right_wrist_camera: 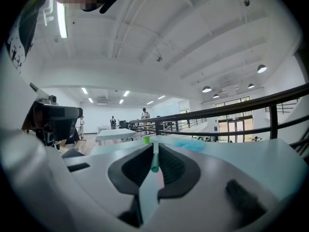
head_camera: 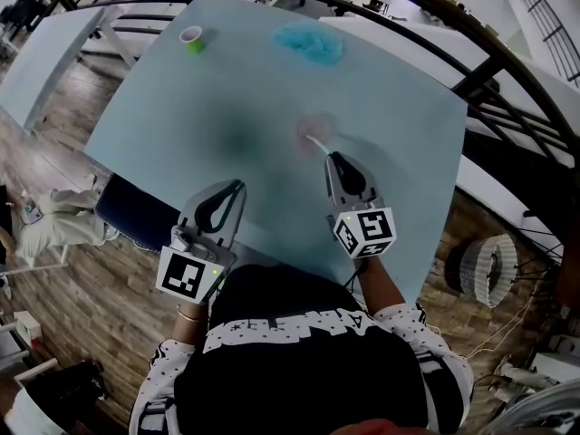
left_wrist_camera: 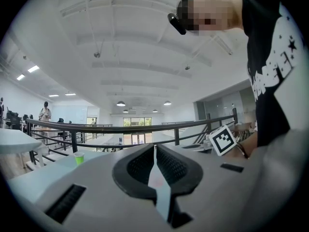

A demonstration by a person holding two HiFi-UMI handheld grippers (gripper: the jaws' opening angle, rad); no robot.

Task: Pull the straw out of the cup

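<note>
Holding: right gripper (right_wrist_camera: 154,148) pinched tight on the green straw (right_wrist_camera: 154,161).
Left gripper (left_wrist_camera: 155,151): jaws pressed together, nothing between them.
Cup (head_camera: 314,129): blurred, mid-desk (head_camera: 163,125), nearer the right edge.
Progress: straw gripped; we cannot tell whether it is clear of the cup. We judge the lift-out remains.
</note>
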